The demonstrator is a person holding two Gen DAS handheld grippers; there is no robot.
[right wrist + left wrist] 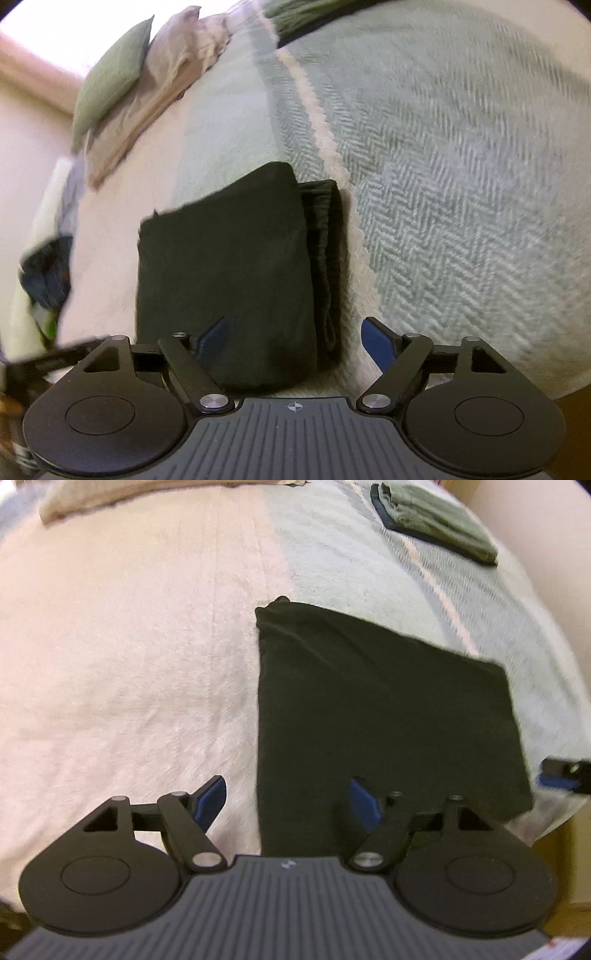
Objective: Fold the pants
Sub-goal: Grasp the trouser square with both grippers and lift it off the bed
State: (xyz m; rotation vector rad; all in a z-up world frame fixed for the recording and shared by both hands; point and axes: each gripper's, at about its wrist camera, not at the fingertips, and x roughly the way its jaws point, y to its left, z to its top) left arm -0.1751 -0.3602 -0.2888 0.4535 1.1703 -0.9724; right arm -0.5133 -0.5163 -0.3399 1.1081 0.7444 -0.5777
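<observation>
Dark pants (384,716) lie folded into a flat rectangle on the bed. My left gripper (288,801) hovers open over their near left edge, one blue pad over the pink blanket (122,657), the other over the cloth, nothing pinched. In the right wrist view the same pants (229,266) show stacked layers along their right side. My right gripper (297,343) stands wide open above their near right corner, its fingers apart from the fabric. The right gripper's tip (565,775) shows at the left view's right edge.
A green-grey herringbone blanket (461,184) covers the bed's right part. A folded olive garment on a dark one (439,520) lies at the far right. Pillows (110,77) sit at the bed's head. Dark clothes (48,273) lie heaped at the left.
</observation>
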